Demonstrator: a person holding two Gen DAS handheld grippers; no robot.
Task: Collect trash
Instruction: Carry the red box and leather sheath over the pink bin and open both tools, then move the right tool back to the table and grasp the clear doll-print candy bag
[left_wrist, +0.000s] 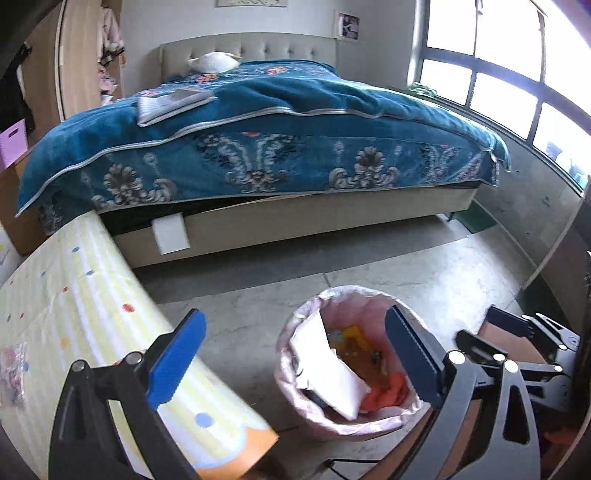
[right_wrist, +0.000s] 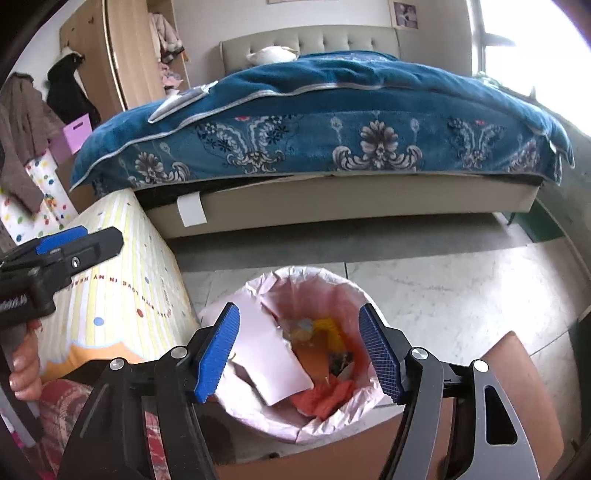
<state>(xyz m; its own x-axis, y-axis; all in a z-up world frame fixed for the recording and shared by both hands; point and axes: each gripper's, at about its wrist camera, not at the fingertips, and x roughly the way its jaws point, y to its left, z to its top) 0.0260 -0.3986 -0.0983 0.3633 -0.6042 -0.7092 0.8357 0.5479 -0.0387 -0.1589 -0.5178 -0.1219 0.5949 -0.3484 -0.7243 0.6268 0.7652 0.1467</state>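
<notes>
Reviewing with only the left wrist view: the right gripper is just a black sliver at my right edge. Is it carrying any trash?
Observer: No. The right gripper is open with nothing between its blue pads. It hangs over the round trash bin with the pink plastic liner.
Operator: And what holds the left gripper? My view shows only its own fingers.
Observer: In the right wrist view, the left gripper comes in from the left edge, over the yellow striped cloth. A bare hand is wrapped around its handle.
</notes>
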